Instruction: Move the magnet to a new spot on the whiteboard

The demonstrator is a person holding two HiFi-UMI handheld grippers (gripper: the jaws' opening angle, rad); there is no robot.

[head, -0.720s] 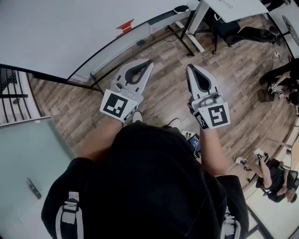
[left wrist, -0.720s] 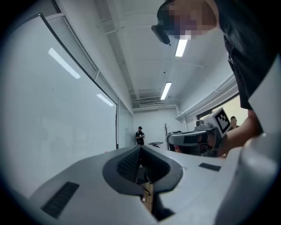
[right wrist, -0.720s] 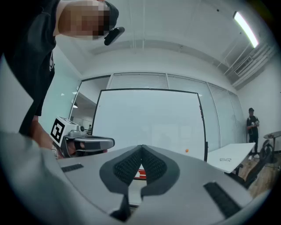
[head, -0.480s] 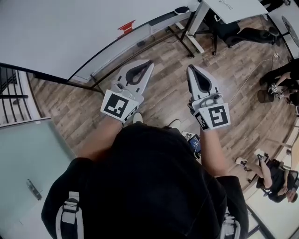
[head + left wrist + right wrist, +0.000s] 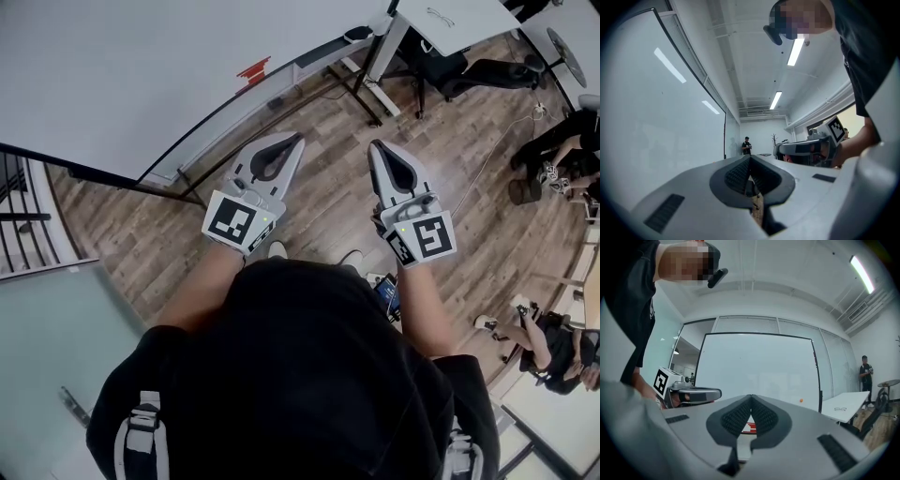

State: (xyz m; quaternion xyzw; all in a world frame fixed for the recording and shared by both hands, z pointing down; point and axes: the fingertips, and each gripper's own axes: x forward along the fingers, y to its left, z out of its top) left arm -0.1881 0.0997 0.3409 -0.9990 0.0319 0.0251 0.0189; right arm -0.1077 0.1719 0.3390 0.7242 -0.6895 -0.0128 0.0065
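Note:
The whiteboard [image 5: 759, 366] stands upright ahead of me on a black-framed stand. A small orange magnet [image 5: 801, 400] sticks to it near its lower right corner; the head view does not show the magnet. My left gripper [image 5: 298, 138] and right gripper [image 5: 375, 145] are held level side by side above the wooden floor, short of the board. Both are shut, tips meeting, with nothing between them. From the left gripper view [image 5: 750, 157] the whiteboard [image 5: 661, 117] runs along the left. The right gripper [image 5: 751, 396] points straight at the board.
A red object [image 5: 253, 68] lies on the whiteboard's tray [image 5: 281, 80]. A white table [image 5: 843, 404] with black legs stands to the right of the board. One person [image 5: 866, 371] stands beyond it; others sit at the right [image 5: 548, 347]. A glass partition [image 5: 56, 319] is at my left.
Both grippers stay shut and side by side. They sit slightly higher and further left in the head view, a little closer to the whiteboard.

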